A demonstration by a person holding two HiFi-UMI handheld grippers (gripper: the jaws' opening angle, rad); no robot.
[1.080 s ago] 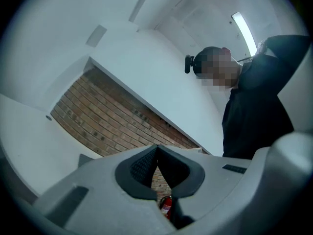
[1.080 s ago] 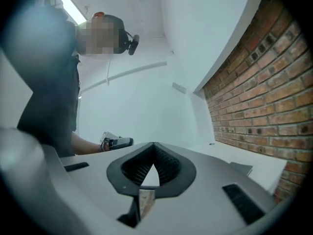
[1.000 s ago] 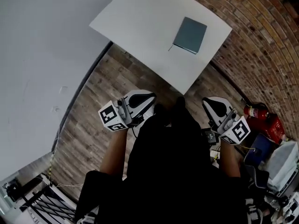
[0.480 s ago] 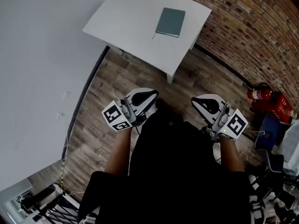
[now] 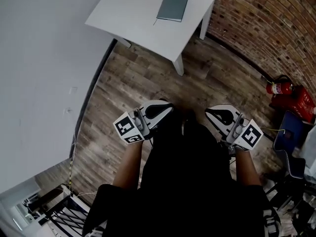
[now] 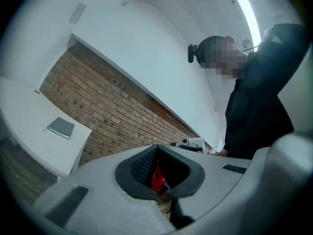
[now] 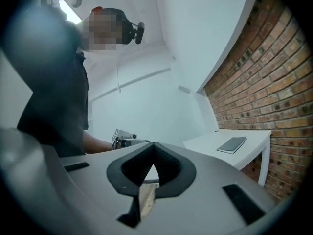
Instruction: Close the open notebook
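Wood floor (image 5: 128, 83) separates the one white bench (image 5: 138, 21) from both tools. A single notebook (image 5: 172, 7), cover already down, lies flat on it, well ahead, its long axis running away from them, slightly nearer the left tool (image 5: 164, 108). That and the right tool (image 5: 210, 112) have jaws together, holding nothing.

Matt slate-grey cover on the notebook (image 5: 172, 7); cloth or card, cannot tell. Smooth, matt white on the surface (image 5: 129, 21). Looks like grainy grey-brown wood planking on the floor (image 5: 128, 83). Rough red brick with pale mortar on the far right wall (image 5: 261, 23). Smooth pale plastic, faintly sheened, on the left gripper (image 6: 156, 147) and right gripper (image 7: 154, 145); black, finely ribbed pads (image 6: 140, 167) inside. Glossy red on the fire extinguisher (image 5: 279, 88).
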